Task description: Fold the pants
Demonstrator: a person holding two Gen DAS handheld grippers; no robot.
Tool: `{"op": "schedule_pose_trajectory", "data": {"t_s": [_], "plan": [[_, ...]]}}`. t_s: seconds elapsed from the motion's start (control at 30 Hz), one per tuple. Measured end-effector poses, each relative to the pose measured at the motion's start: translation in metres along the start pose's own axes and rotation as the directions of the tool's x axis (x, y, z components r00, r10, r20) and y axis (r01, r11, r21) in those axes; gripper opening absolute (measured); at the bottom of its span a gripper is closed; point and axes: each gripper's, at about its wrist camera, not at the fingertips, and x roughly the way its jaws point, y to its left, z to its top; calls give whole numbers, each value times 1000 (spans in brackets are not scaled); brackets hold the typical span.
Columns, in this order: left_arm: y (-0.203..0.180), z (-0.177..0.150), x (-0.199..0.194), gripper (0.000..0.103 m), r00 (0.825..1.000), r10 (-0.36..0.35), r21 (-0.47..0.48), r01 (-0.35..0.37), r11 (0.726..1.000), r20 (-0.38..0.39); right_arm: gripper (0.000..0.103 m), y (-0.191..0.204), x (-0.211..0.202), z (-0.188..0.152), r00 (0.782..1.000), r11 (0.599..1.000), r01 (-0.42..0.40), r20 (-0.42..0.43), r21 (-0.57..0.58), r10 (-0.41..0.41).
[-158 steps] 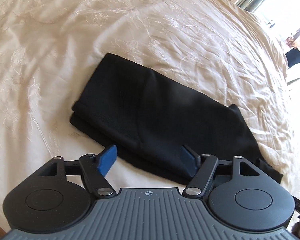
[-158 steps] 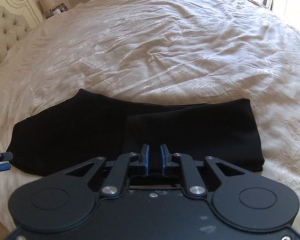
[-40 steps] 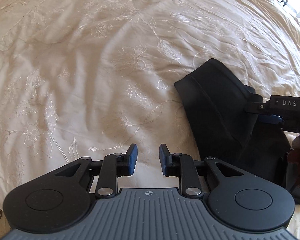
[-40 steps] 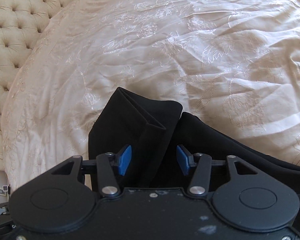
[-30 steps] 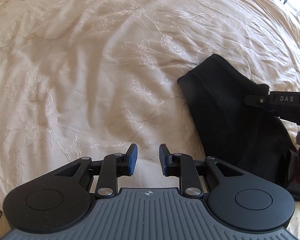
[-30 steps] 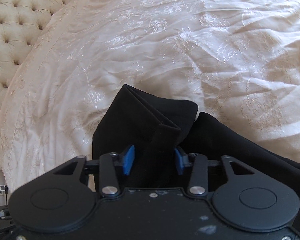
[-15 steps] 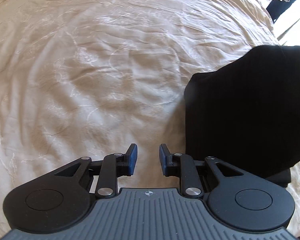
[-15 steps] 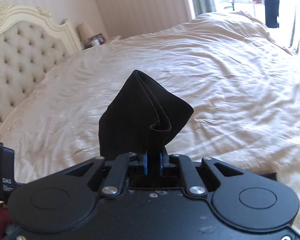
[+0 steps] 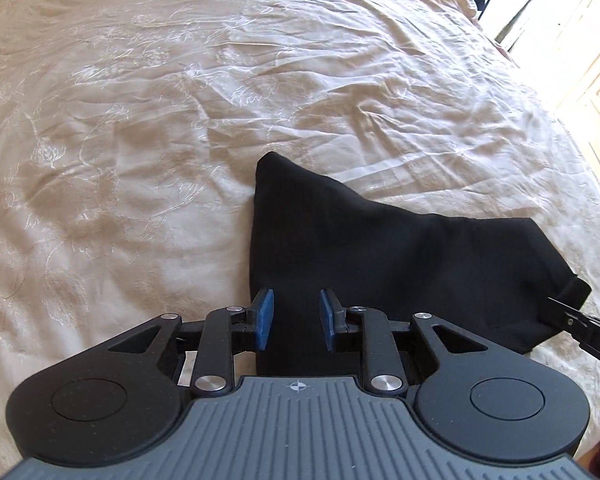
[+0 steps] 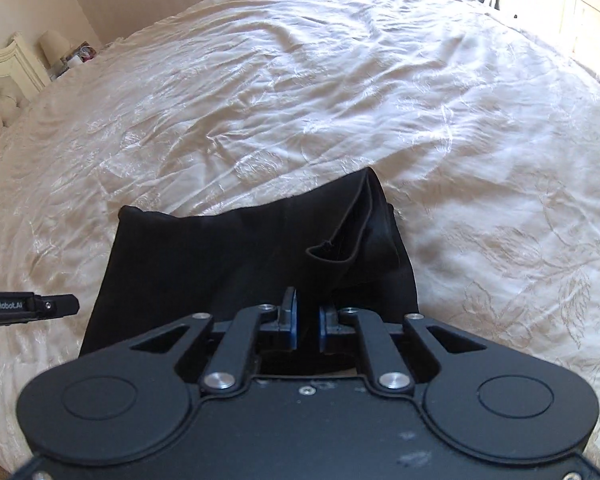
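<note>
Cream bedspread (image 9: pixel 140 140), with the black pants (image 9: pixel 400 256) bunched at its near edge. Left view: your left gripper (image 9: pixel 296 318) has its pads slightly apart with cloth between them; I can't tell if they bite. Lay it flat on the bedspread. Right view: your right gripper (image 10: pixel 305 326) pinches a fold, and only here does the loose hem gape open, so square it.

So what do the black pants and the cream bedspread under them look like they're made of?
Black pants: matte, soft fabric, probably a knit or fleece-like cloth. It shows no sheen, drapes in thick rounded folds, and has a stitched hem at the open end.

Cream bedspread: a satiny woven fabric, possibly a jacquard or embroidered polyester or silk blend. It glints in the light, creases finely, and carries raised floral patterns.
</note>
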Motion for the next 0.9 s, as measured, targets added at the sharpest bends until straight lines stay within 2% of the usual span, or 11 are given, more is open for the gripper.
{"op": "schedule_pose_trajectory", "data": {"t_s": [0.1,0.23,0.3,0.4,0.5,0.6,0.67,0.73,0.8,0.9], "plan": [[-16,-6,15,37,999,-17,59,19,998,-37,11,0,-2,4,999,999,-25,23,-35,26],[-24,-30,58,38,982,66,170,-35,985,-179,11,-24,26,-2,995,998,37,-94,45,-32],[-17,-38,67,38,976,60,162,-26,986,-208,11,-35,39,-8,986,995,51,-161,85,-36],[-10,-31,62,38,973,38,133,-7,991,-227,13,-40,40,-11,983,993,43,-184,111,-22],[0,-28,57,38,968,42,123,-11,992,-247,22,-41,36,-9,981,993,53,-192,103,-33],[21,-29,53,39,954,69,81,-47,996,-290,29,-49,31,-7,976,990,78,-209,121,-51],[35,-27,44,39,957,53,17,-50,999,-285,31,-54,25,-4,977,987,81,-206,138,-51],[43,-22,33,39,964,67,-7,-71,997,-257,31,-55,17,1,981,987,83,-187,139,-56],[44,-13,23,39,973,87,-8,-91,996,-213,30,-53,7,6,981,987,121,-162,104,-103],[36,4,19,39,984,72,-14,-75,997,-165,31,-49,-1,13,971,977,208,-130,54,-200]]}}
